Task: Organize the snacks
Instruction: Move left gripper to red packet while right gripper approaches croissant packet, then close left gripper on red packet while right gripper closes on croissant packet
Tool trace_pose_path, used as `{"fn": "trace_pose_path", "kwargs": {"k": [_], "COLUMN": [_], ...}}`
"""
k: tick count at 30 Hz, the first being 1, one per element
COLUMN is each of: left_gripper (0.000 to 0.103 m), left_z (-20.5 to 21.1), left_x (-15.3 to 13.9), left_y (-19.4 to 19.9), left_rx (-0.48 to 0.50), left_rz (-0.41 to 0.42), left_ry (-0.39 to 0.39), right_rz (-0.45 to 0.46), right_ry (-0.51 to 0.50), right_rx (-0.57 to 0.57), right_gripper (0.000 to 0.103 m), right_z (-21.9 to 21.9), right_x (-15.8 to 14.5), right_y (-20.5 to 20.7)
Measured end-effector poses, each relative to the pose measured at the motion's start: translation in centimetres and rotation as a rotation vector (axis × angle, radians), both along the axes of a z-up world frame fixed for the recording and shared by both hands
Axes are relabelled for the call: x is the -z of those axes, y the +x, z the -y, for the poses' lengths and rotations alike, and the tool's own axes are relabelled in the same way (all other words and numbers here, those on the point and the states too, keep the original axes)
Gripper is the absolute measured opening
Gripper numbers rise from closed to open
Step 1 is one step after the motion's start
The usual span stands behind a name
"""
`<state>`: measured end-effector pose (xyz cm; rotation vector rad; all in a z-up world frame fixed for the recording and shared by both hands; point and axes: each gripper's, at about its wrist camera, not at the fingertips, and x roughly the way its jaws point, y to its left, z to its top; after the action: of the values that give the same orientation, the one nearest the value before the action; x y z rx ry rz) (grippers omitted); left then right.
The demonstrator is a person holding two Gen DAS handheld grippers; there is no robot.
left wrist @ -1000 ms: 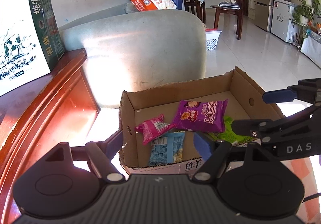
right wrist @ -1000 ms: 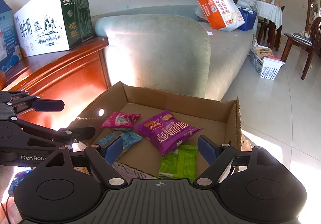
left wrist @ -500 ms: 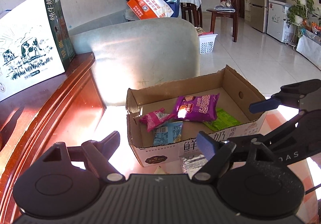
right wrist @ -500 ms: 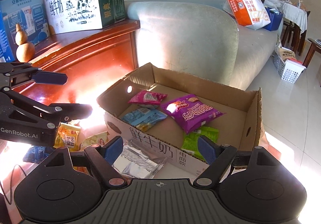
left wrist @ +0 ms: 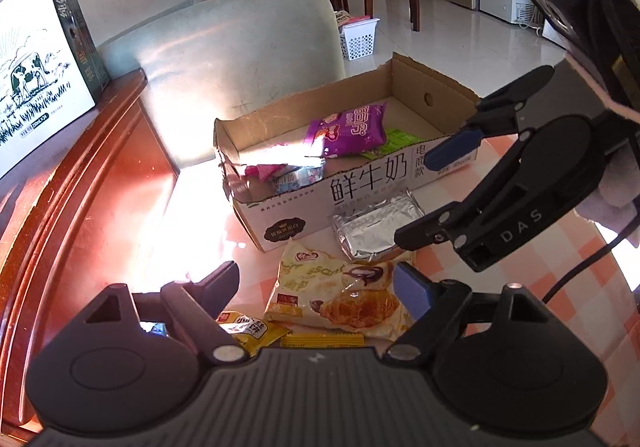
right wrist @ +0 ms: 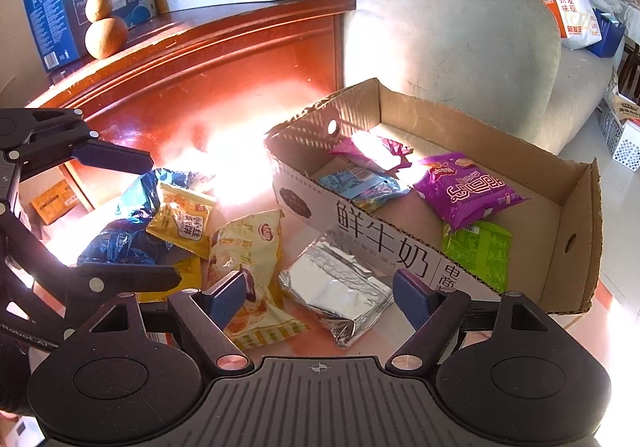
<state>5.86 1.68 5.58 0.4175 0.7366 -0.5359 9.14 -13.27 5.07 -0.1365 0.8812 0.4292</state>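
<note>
Progress: four packets lie in the cardboard box (right wrist: 576, 215): a purple packet (right wrist: 468, 189), a green one (right wrist: 476, 249), a light blue one (right wrist: 360, 185) and a pink one (right wrist: 372, 149).

Still outside, on the table near the box's front wall:
- silver foil pouch (right wrist: 340, 291), touching or just short of the front wall
- croissant packet (right wrist: 248, 247), beside the pouch
- yellow packet (right wrist: 184, 221), partly over a dark blue wrapper (right wrist: 124, 243)
- possibly a further yellow item under these; only an edge shows.

Judgement: roughly half done. At least four items remain to be boxed.

Grippers:
- Left gripper (left wrist: 316, 283): jaws have just been opening and stand wide apart, nothing clamped. They hover over the croissant packet, which shows between the fingers but is not pressed by the pads.
- Right gripper (right wrist: 320, 293): jaws have narrowed a little, still well open, empty. The foil pouch sits framed between the fingers, untouched.

Likely next step: each gripper lowers onto the packet ahead of it.

Poor visibility:
- Sun glare whites out the table left of the box and the box's near-left corner; the pink and blue packets are half washed out in the left view.
- Gripper bodies cut off the near table edge, so more snacks may lie below.
- Dark blue wrapper is crumpled; one item or two, unclear.
</note>
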Motion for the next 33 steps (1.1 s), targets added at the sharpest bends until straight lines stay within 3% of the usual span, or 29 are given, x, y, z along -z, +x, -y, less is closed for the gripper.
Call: {"fn": "trace_pose_path", "kwargs": {"k": [11,22,30,33], "left_gripper": [0.084,0.084,0.089,0.092], "left_z": [-1.1,-1.9,-0.7,-0.4], "left_x": [1.6,2.6,5.5,6.4], "left_y": [-3.3,-5.1,-6.7,-6.7], "left_rx": [0.178,0.151,0.194,0.184], "left_rz": [-0.119,-0.177,-0.243,-0.229], "left_ry": [-0.013,0.000,0.063,0.097], "right_rz": [-0.041,-0.063,-0.094,-0.111], "right_ry": [0.021,0.003,-0.023,-0.017], "right_rx": [-0.084,-0.034,-0.050,-0.047], "right_gripper": [0.081,0.082,0.082,0.082], "right_z": [-1.6,-0.9,-1.9,-2.1], "right_x": [0.2,-0.4,0.9,1.3], "right_y": [0.0,-3.3,-3.1,-2.7]}}
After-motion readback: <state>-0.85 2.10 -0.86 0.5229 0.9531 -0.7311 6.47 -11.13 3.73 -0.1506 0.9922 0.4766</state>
